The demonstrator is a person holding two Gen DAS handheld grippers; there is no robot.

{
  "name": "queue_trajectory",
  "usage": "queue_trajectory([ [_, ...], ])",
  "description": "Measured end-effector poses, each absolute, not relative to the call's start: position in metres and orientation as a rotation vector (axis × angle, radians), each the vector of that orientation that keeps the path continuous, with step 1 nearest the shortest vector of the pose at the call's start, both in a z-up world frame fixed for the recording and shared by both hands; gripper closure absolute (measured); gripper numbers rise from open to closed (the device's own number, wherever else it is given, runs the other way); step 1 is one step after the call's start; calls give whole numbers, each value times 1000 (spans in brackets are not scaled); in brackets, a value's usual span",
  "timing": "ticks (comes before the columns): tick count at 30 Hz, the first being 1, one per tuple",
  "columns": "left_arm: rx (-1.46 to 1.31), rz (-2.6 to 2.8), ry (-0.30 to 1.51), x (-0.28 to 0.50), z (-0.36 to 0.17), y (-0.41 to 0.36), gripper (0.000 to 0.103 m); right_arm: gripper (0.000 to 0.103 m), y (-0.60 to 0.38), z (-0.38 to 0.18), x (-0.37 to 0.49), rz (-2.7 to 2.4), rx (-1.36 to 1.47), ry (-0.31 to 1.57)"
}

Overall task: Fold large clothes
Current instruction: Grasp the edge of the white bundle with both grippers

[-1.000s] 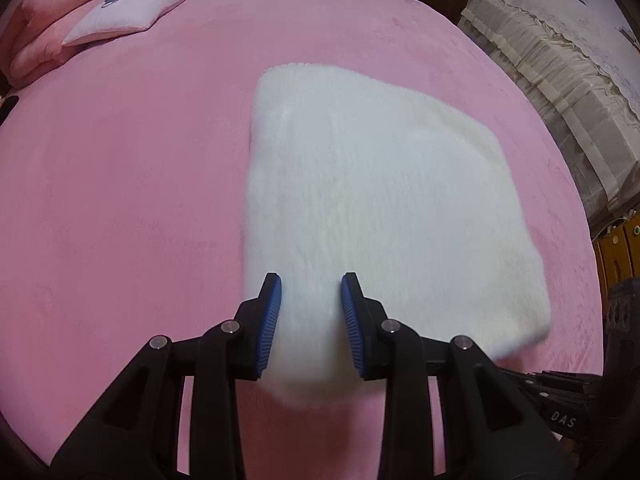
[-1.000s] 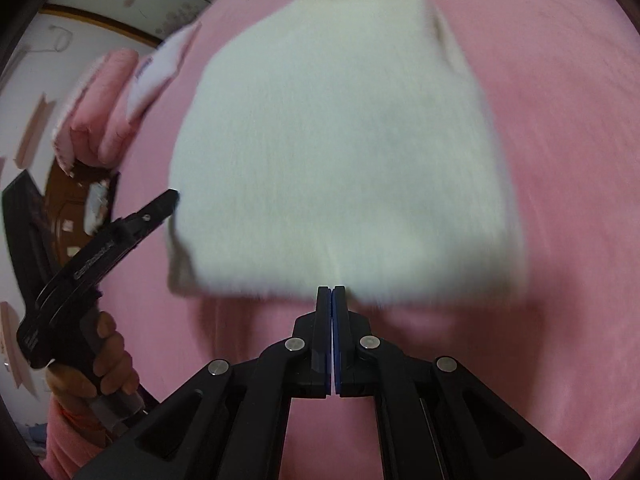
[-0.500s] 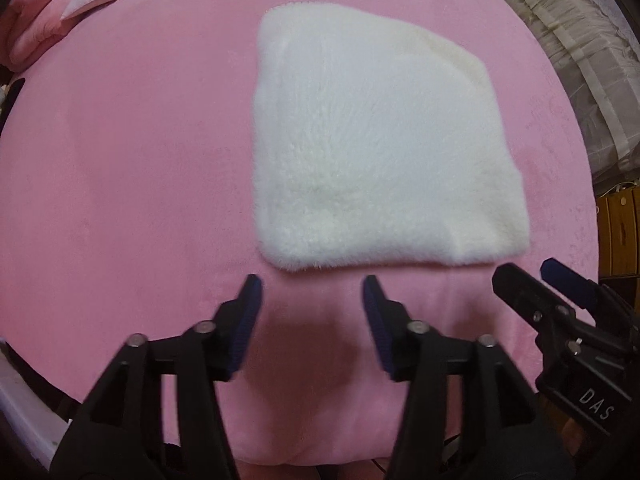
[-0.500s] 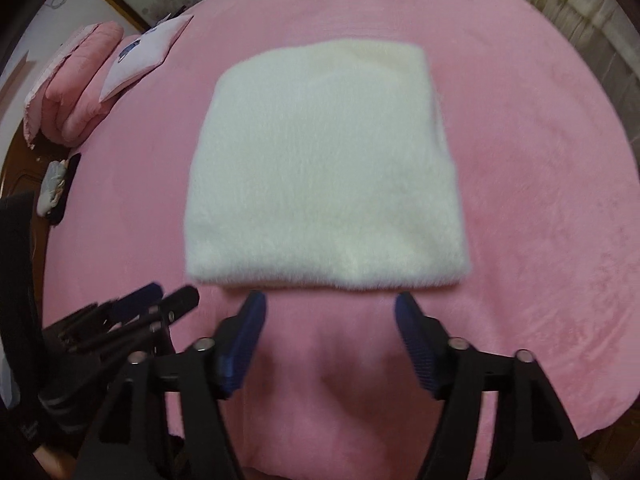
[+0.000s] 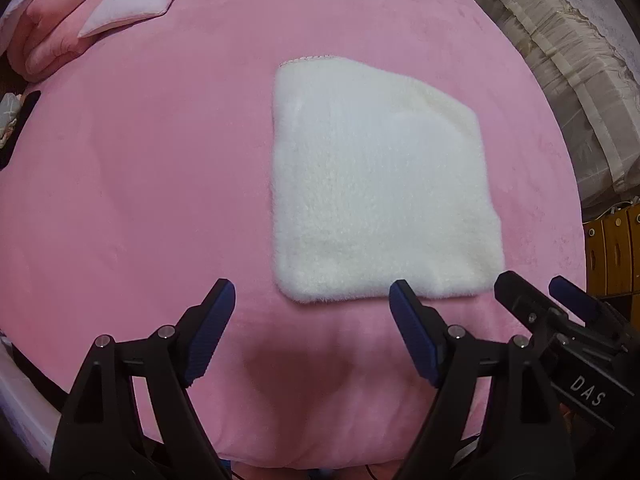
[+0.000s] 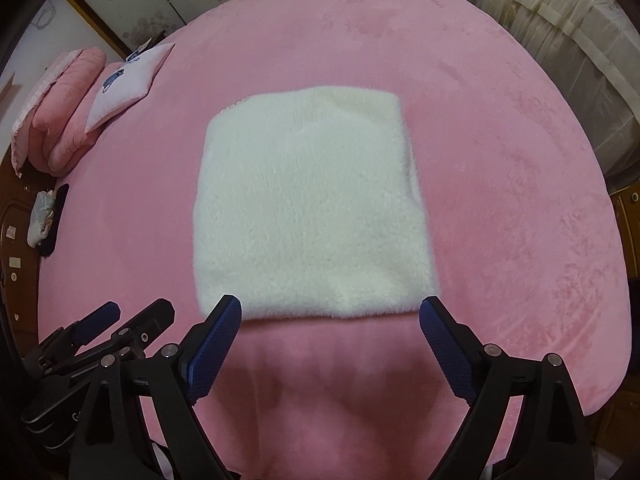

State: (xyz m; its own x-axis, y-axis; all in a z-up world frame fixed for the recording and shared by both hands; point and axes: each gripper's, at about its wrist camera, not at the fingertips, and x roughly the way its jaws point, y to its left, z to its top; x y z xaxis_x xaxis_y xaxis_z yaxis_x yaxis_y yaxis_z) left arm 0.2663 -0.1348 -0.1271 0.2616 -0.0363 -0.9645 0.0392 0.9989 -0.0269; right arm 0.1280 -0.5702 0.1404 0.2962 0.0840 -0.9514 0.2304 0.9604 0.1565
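A white fluffy garment [image 5: 380, 188] [image 6: 312, 212] lies folded into a flat square on the pink bed [image 5: 140, 160] [image 6: 500, 200]. My left gripper [image 5: 312, 296] hangs above the bed just in front of the garment's near edge; its jaws are opening and hold nothing. My right gripper [image 6: 332, 312] hovers over the same near edge, jaws opening wide, nothing between them. Each gripper shows in the other's view: the right gripper [image 5: 540, 296] at lower right, the left gripper [image 6: 128, 316] at lower left.
A folded pink quilt [image 5: 52, 28] [image 6: 60, 120] and a pale pillow [image 5: 136, 0] [image 6: 128, 84] lie at the bed's far left. A cream lace-covered piece of furniture [image 5: 568, 64] [image 6: 560, 32] stands to the right. Wooden drawers [image 5: 612, 248] sit at the right edge.
Both grippers let go of the garment's near edge, opened and rose away from the bed. The garment now lies flat and looks smaller in both views.
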Motion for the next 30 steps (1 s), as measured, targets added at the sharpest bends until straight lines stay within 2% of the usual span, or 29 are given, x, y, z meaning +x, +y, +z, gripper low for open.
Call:
queue_trajectory([
  [9,-6,-29,1324,283,-131,-129,25,9,-581,149,133,-92,295,1296],
  [20,-63,-38,1356,299,-155,-118,25,8,-590,132,144,-74,332,1340],
  [24,-117,-78,1386,313,-187,-106,25,8,-612,104,156,-32,433,1357],
  [30,-225,-195,1413,349,-235,-81,25,8,-683,43,176,69,695,1287],
])
